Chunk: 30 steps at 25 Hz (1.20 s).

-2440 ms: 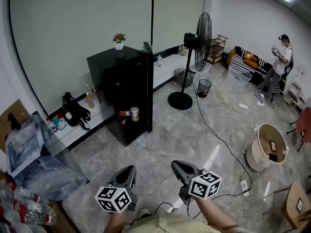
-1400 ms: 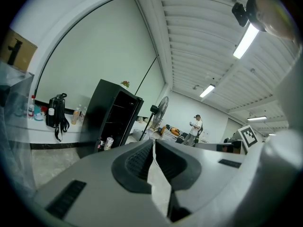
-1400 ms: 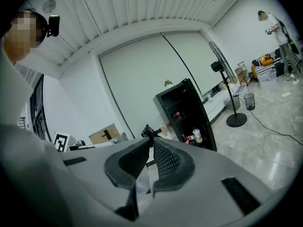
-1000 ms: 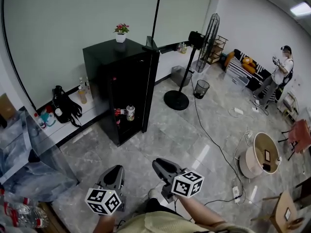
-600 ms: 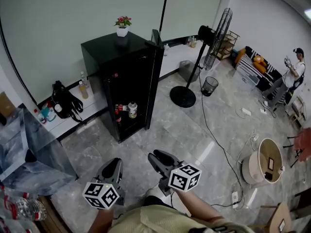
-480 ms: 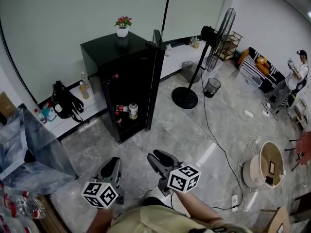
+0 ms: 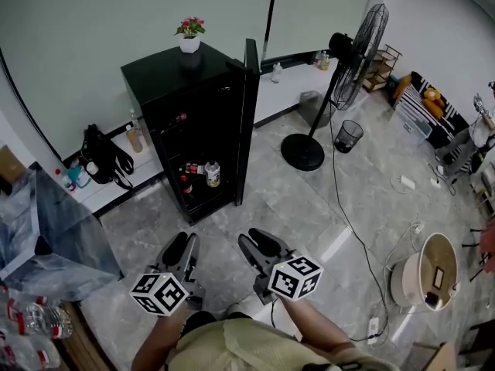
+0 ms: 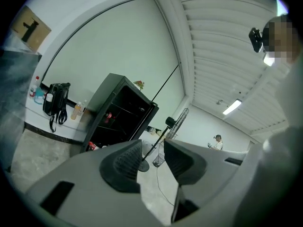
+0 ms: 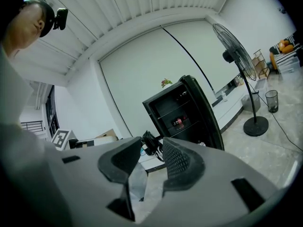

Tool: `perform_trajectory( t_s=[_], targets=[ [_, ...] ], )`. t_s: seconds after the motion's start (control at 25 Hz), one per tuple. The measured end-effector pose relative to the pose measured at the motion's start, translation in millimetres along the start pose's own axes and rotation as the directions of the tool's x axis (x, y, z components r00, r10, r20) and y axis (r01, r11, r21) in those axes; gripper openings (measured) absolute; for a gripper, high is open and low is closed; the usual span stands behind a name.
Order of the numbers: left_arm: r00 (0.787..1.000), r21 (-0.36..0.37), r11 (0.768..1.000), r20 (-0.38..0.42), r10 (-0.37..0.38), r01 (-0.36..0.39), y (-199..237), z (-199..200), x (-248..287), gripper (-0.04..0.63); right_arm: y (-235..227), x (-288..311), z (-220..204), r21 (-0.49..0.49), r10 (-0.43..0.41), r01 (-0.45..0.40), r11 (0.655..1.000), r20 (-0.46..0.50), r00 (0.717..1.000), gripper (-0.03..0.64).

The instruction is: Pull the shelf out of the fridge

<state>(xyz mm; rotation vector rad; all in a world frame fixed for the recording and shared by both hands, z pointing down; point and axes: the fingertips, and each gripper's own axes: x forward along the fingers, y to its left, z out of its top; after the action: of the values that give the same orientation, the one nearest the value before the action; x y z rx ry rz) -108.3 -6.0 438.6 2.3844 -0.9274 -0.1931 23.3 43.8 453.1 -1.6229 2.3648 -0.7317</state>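
Since the earlier frame the left hand-held gripper (image 7: 179, 244) and the right hand-held gripper (image 7: 255, 239) have come nearer to the fridge (image 7: 193, 122). Their jaws have just been opening and now stand apart, with nothing between the ribbed dark pads (image 8: 124, 167). The glossy black fridge is ahead of both, well apart, with its door (image 7: 249, 118) open. The thin shelf (image 9: 181, 128) is inside, untouched. I judge the reach is not yet begun.

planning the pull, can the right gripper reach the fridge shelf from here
Probably not yet. The door stands open, so the shelf is exposed, but a stretch of floor separates the right gripper from the fridge. Its jaws have just been opening, with nothing between them.
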Motion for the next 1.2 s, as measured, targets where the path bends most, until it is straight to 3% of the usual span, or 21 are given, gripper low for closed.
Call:
perform_trajectory(
  t_s=[0.2,0.36,0.52,0.64,0.84,1.04,1.2],
  targets=[
    [0.999,-0.059,0.998,0.032,0.004,-0.002,-0.4,9.1,25.6,0.157,-20.0,8.7,-0.2,0.031,-0.010,0.011,0.999,-0.006,1.000,0.137],
    [0.996,-0.134,0.990,0.068,0.049,-0.040,14.5,14.6,40.7,0.173,-31.6,17.8,5.3,0.031,-0.020,0.020,0.999,-0.006,1.000,0.135],
    [0.975,-0.272,0.957,0.164,0.150,-0.102,48.1,25.9,57.6,0.173,-46.0,26.0,13.4,0.013,-0.046,0.045,0.999,0.012,0.999,0.136],
    [0.965,-0.341,0.934,0.192,0.177,-0.104,62.8,28.8,82.9,0.173,-63.9,34.9,18.3,0.017,-0.075,0.075,0.997,0.015,0.997,0.135],
    [0.957,-0.374,0.922,0.217,0.194,-0.102,84.1,41.2,128.9,0.173,-93.0,59.8,22.1,0.039,-0.108,0.108,0.993,-0.001,0.994,0.135],
    [0.924,-0.394,0.914,0.307,0.229,-0.096,113.6,71.9,167.7,0.172,-116.3,92.7,31.9,0.050,-0.130,0.131,0.990,-0.021,0.991,0.135],
    [0.927,-0.409,0.908,0.302,0.223,-0.086,132.8,84.6,210.4,0.172,-130.6,116.5,39.7,0.048,-0.146,0.148,0.988,-0.044,0.988,0.135]
  ],
)
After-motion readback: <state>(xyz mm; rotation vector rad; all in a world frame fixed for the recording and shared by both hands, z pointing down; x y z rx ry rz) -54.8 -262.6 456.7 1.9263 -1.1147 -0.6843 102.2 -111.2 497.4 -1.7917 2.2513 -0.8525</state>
